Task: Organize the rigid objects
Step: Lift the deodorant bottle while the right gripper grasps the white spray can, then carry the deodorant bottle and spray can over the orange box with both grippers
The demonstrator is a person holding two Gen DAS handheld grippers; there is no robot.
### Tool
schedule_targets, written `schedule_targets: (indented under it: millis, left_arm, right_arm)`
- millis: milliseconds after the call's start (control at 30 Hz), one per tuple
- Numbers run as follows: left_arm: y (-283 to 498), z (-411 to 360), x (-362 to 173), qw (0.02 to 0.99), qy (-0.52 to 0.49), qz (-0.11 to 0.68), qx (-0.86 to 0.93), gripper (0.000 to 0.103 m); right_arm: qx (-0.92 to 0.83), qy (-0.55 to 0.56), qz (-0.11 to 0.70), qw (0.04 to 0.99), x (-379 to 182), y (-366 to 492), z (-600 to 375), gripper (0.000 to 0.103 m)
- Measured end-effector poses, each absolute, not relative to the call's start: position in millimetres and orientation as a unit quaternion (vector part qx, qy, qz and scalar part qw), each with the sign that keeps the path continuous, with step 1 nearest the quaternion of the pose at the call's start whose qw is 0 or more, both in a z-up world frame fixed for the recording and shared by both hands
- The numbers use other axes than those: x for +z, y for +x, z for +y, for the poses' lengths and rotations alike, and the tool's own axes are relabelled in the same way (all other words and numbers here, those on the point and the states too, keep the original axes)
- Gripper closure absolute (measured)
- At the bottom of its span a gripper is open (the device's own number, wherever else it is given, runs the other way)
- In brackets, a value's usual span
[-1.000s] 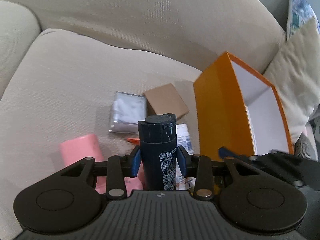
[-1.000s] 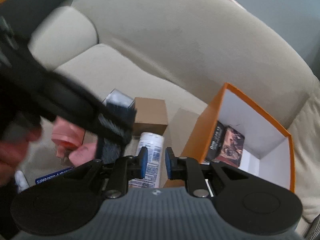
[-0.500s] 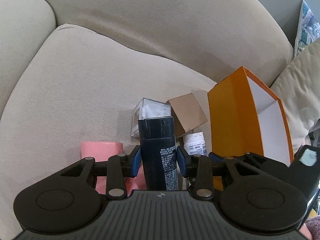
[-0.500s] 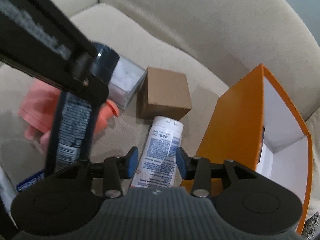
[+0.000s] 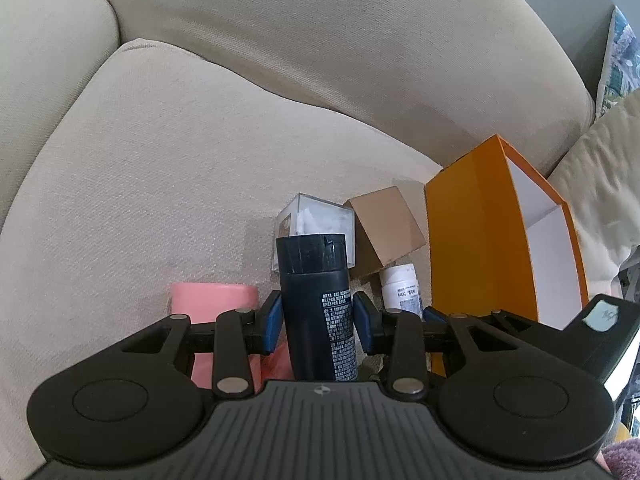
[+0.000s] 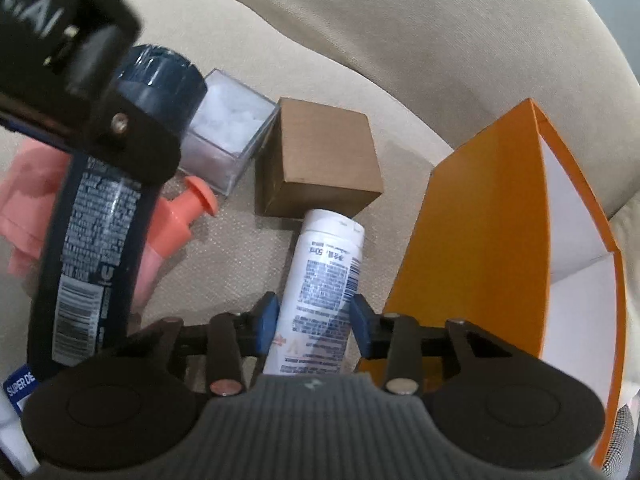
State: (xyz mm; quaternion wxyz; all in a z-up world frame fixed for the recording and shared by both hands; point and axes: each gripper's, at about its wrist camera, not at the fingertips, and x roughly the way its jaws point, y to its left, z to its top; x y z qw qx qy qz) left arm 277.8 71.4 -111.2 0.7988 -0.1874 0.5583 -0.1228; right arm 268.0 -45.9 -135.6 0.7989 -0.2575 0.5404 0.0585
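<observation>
Beige sofa cushion [image 5: 168, 152] underneath: left gripper [image 5: 318, 322], pitched steeply down, pinches the upright dark bottle [image 5: 316, 304]; right gripper [image 6: 314, 326], jaws closing, straddles the white bottle [image 6: 320, 288], orange box [image 6: 480, 240] at three o'clock.

I see the orange box [image 6: 480, 240] walling the right, the brown cube [image 6: 324, 160] ahead; the sofa cushion [image 5: 160, 160] lies open leftward.

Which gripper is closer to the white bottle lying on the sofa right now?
Right. The right gripper straddles the white bottle, jaws closing. The left gripper sits off to its side, clamped on the dark blue bottle.
</observation>
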Motion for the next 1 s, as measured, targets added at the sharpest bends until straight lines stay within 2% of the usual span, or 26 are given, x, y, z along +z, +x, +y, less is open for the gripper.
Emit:
schedule_targets:
  millis: [33,67,133,233,333,433,567,1000]
  left_arm:
    - [277.3,71.2,-110.8,0.799,-0.188,0.558,-0.123,0.061]
    - [277.0,71.1,-110.3,0.798,-0.189,0.558,-0.123,0.061]
    - [276.3,71.2,-108.8,0.798,-0.19,0.558,-0.123,0.062]
    - [274.3,70.7,-105.6,0.799,-0.188,0.558,-0.123,0.062]
    - [270.3,70.1,-102.5,0.801,-0.187,0.556,-0.121,0.062]
    - [266.3,69.0,-101.3,0.799,-0.188,0.558,-0.121,0.062]
    - [263.0,63.8,-103.4,0.798,-0.184,0.561,-0.123,0.062]
    - [265.8,60.9,-111.0,0.792,-0.185,0.568,-0.125,0.062]
  right_arm:
    - [0.058,-0.25,0.538,0.803,-134.3,268.7,-47.9,0.067]
    - [0.055,-0.241,0.536,0.807,-132.2,269.0,-50.9,0.077]
    - [0.052,-0.233,0.525,0.817,-123.9,269.1,-54.9,0.083]
    - [0.053,-0.205,0.526,0.824,-116.2,270.4,-64.2,0.085]
    - [0.059,-0.183,0.511,0.838,-105.5,270.0,-71.5,0.086]
    - [0.074,-0.114,0.511,0.849,-89.3,269.2,-82.6,0.087]
    - [0.087,-0.054,0.535,0.838,-86.3,275.6,-91.1,0.087]
    - [0.109,-0.112,0.552,0.819,-104.7,285.5,-68.3,0.078]
